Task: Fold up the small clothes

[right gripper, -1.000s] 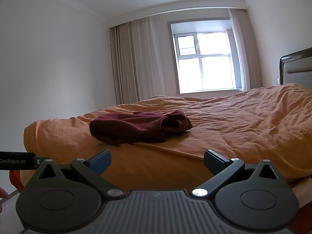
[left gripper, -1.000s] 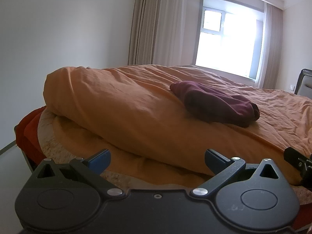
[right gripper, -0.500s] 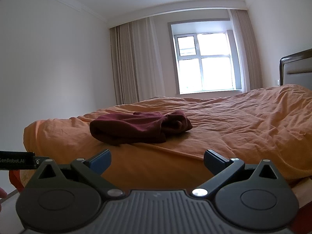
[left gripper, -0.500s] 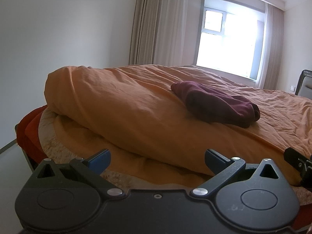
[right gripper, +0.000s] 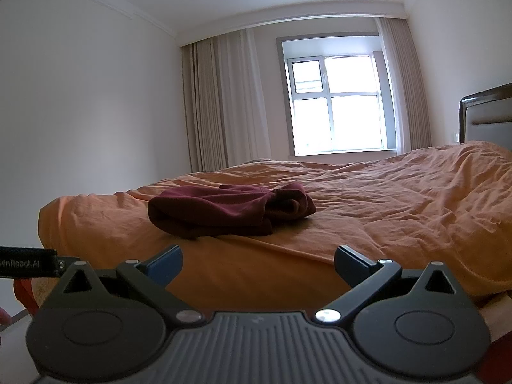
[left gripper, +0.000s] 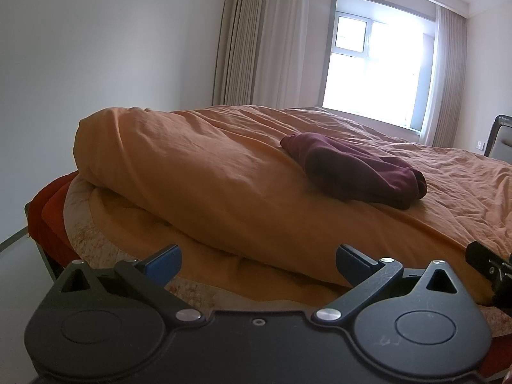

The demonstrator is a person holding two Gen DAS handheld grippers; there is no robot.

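Orange duvet (left gripper: 224, 192), rumpled, covering the bed. Maroon garment (right gripper: 230, 211), bunched, lying on the duvet near its foot-end corner. Left gripper (left gripper: 257, 260): fingers spread, empty, short of the bed. Right gripper (right gripper: 257, 260): likewise spread, empty, well short of the garment.

plain dark maroon garment (right gripper: 224, 211), no print. plain orange duvet (left gripper: 224, 185) across the bed. red sheet (left gripper: 41, 214) at 9 o'clock below it. pale speckled beige mattress edge (left gripper: 80, 224). black tongs (left gripper: 257, 262) with blue pads (left gripper: 161, 260). beige curtains (right gripper: 217, 102), white walls (right gripper: 80, 96).
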